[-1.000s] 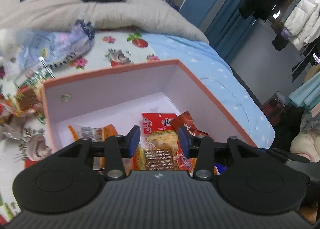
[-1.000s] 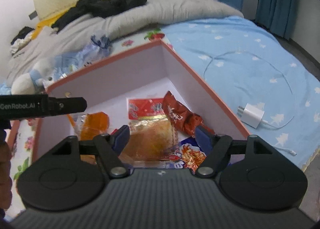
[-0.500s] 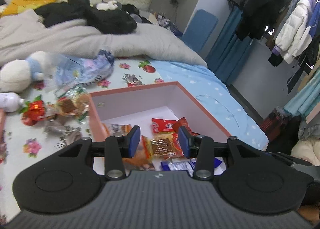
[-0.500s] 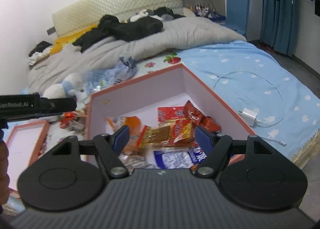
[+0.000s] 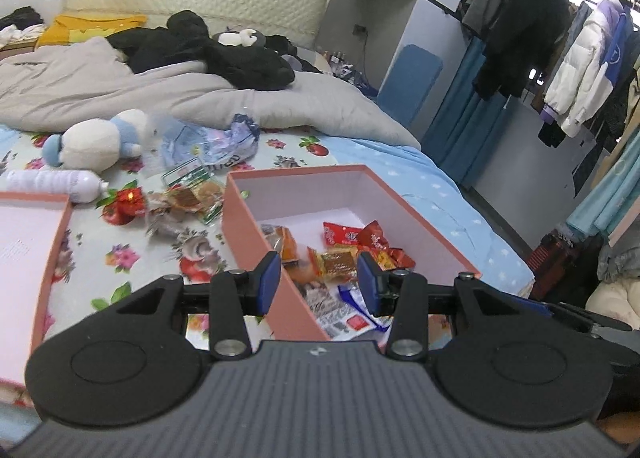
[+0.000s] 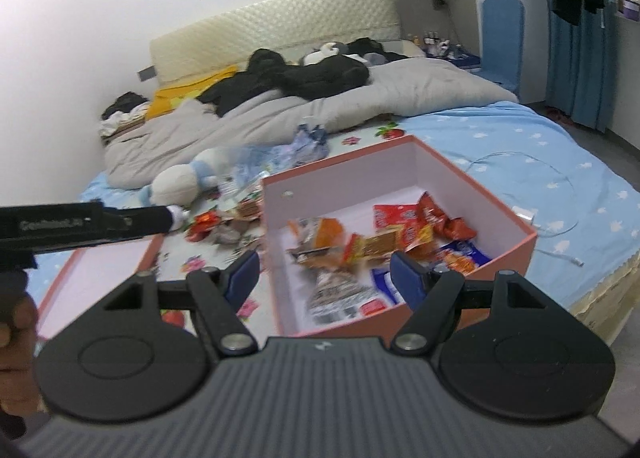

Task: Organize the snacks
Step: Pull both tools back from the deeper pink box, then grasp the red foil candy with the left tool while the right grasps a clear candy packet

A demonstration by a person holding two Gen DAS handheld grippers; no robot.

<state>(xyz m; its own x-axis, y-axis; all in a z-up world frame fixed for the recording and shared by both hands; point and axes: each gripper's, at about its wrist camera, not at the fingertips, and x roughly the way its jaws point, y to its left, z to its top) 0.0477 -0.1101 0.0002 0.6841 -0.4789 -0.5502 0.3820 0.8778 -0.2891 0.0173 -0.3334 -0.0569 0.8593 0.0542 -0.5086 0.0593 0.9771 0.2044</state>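
Note:
A pink box (image 5: 248, 225) (image 6: 500, 209) sits on the bed with several snack packets (image 5: 340, 254) (image 6: 384, 242) inside. More loose snacks (image 5: 188, 197) (image 6: 236, 213) lie on the flowered sheet to its left. My left gripper (image 5: 318, 282) hovers above the box's near left corner, open, with nothing between its blue pads. Above the box's near edge hangs my right gripper (image 6: 325, 276), wide open and empty. The left tool's black body (image 6: 80, 223) crosses the left of the right wrist view, a hand below it.
The box lid (image 5: 24, 254) (image 6: 100, 270) lies upturned at the left. A plush toy (image 5: 96, 137), a white bottle (image 5: 52, 183) and a crumpled plastic bag (image 5: 208, 137) lie beyond the snacks. A grey quilt (image 5: 120, 89) covers the bed's head. A charger with cable (image 6: 528, 213) lies right of the box.
Both grippers have pulled back and risen from inside the box, so the whole box, the loose snacks and the lid now show. The jaws kept the same spread.

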